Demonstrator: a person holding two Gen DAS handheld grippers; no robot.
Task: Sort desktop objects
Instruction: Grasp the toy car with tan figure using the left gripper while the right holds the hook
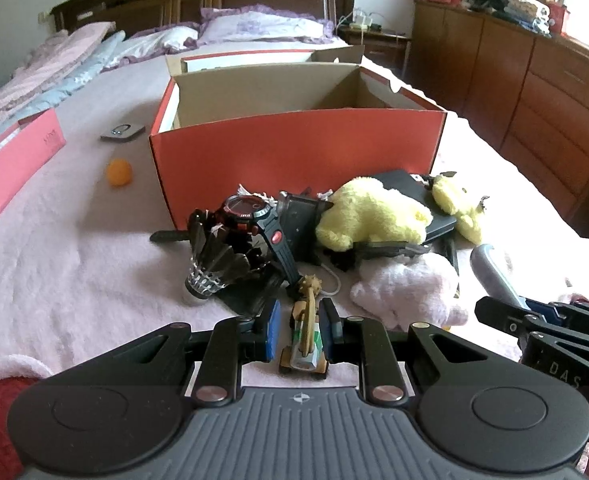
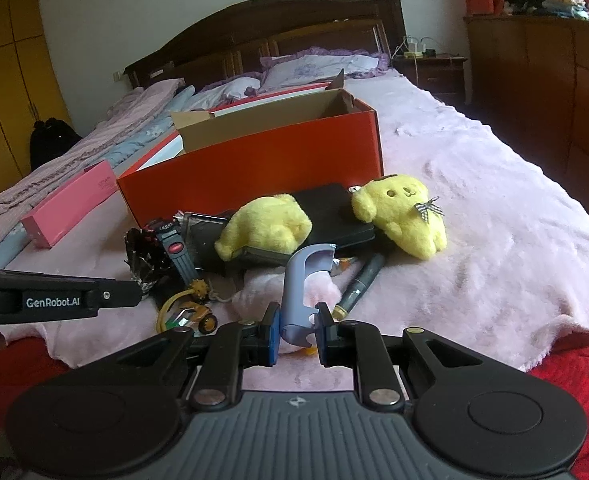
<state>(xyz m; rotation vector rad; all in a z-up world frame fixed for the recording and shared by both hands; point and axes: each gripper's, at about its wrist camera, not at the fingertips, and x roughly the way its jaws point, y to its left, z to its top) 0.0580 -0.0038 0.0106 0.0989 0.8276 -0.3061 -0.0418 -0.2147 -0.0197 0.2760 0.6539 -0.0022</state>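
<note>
Left fingers (image 1: 301, 330) pinch a toy car (image 1: 304, 344); right fingers (image 2: 297, 330) squeeze a blue clip (image 2: 300, 284), its bottom hidden.

Left gripper arm (image 2: 54, 302), seen from the right wrist: "GenRobot.AI" in white on black.
Right gripper arm (image 1: 562, 372), seen from the left wrist: white letters "DAS", cut off at the picture's edge.
Digital watch (image 1: 246, 212), by the orange box's front wall: small word on the bezel, upside down, likely "START".
Pink box (image 1: 14, 168), near the bed's left edge: faint print on the end face, unreadable.
</note>
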